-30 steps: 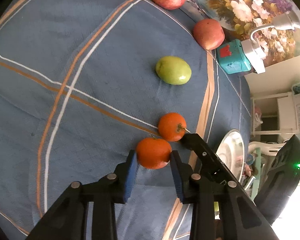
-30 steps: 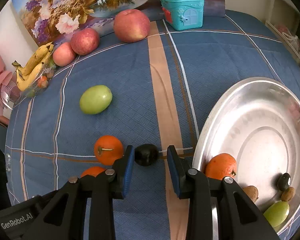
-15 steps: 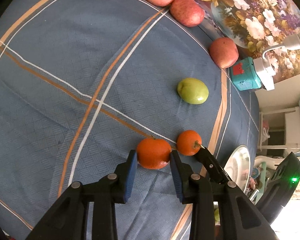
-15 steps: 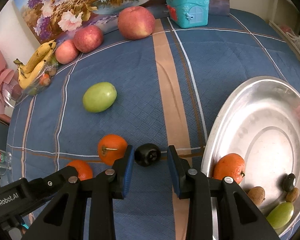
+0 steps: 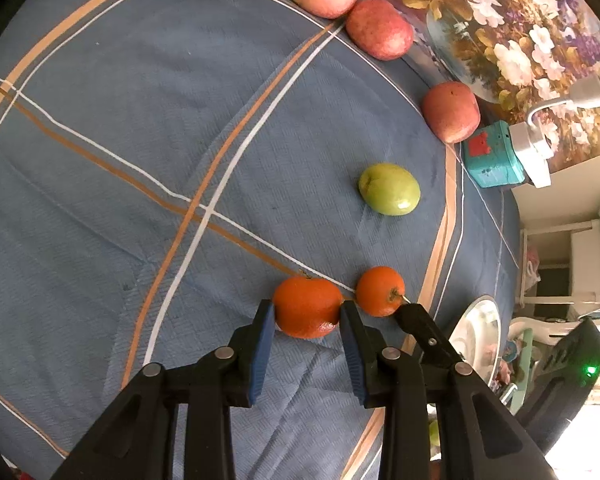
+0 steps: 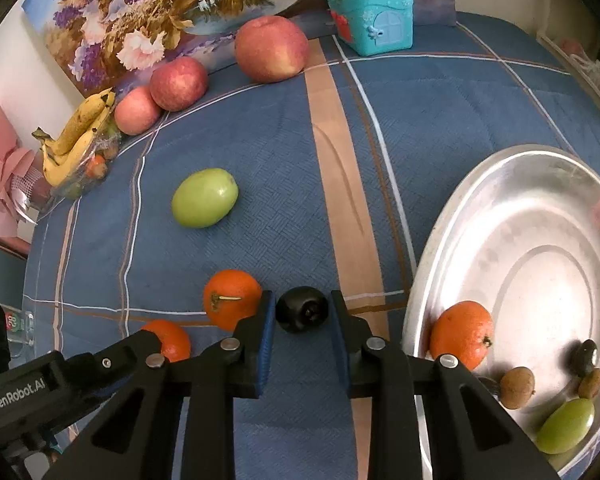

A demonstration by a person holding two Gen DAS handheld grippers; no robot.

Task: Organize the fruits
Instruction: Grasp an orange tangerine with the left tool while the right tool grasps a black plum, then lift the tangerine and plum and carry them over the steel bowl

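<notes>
The left claw (image 5: 307, 314) is clamped on an orange mandarin (image 5: 307, 307), its blue pads pressing both sides of the fruit, which sits on the blue plaid cloth (image 5: 148, 128) covering the bench. Just beside it lies a second, smaller mandarin (image 5: 380, 291) with a short stem, and one black finger of the other tool touches that fruit's stem side.

The right claw (image 6: 302, 314) has come together on a small dark plum (image 6: 302, 309) (almost black, with a dimple facing the camera); both pads press on it while it rests on the cloth, near the rim of the steel tray (image 6: 428, 248). In the tray lie another mandarin (image 6: 462, 334), a green fruit (image 6: 566, 424), two brown nut-like fruits and a small dark one.

Farther out on the cloth sits a green oval fruit (image 6: 205, 197), well apart from both claws. Three red apples (image 6: 271, 48) line the far edge before a flower painting (image 6: 160, 8), with a teal toy house (image 6: 370, 16) at the right and a bunch of bananas (image 6: 76, 136) at the left.
</notes>
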